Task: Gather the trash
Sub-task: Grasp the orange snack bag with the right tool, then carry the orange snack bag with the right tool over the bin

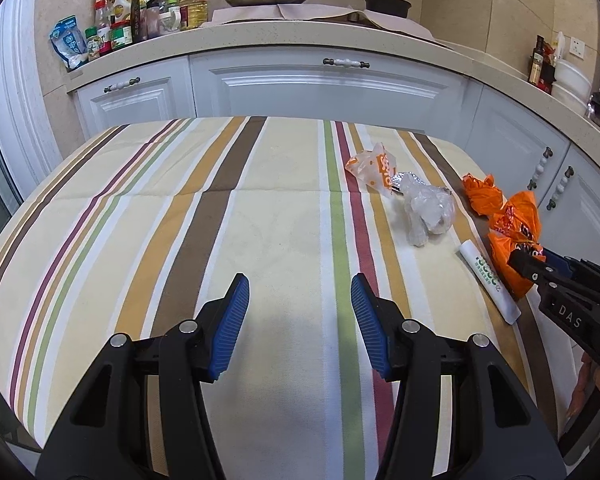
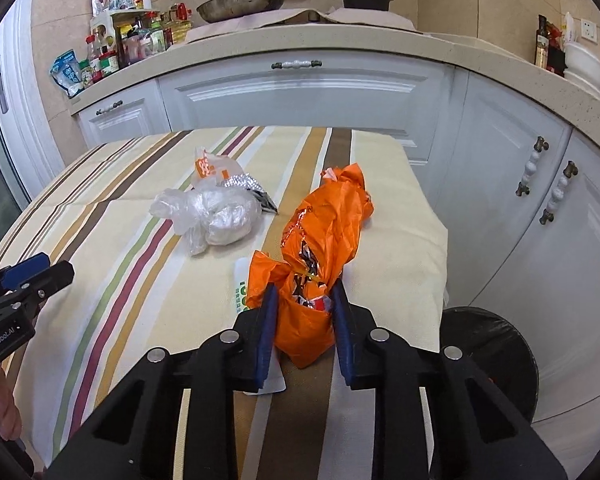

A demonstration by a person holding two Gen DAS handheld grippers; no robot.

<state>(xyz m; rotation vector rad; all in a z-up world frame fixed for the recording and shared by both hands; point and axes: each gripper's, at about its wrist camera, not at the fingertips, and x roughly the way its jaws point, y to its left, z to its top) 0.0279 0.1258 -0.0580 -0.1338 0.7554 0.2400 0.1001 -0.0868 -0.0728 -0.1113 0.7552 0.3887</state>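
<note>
Pads of your right gripper point(image 2: 305, 320) clamp the orange bag point(image 2: 320, 240) low centre; its slick, crumpled plastic could slip free when lifted, while your left gripper point(image 1: 300, 312) gapes empty

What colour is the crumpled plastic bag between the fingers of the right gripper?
Bright orange: the crumpled plastic bag shows best in the right wrist view.

Striped tablecloth point(image 2: 100, 208) over table; on it: orange bag point(image 2: 324, 224), clear bag point(image 2: 216, 212), white tube point(image 1: 490, 280), spotted wrapper point(image 1: 374, 170).
</note>
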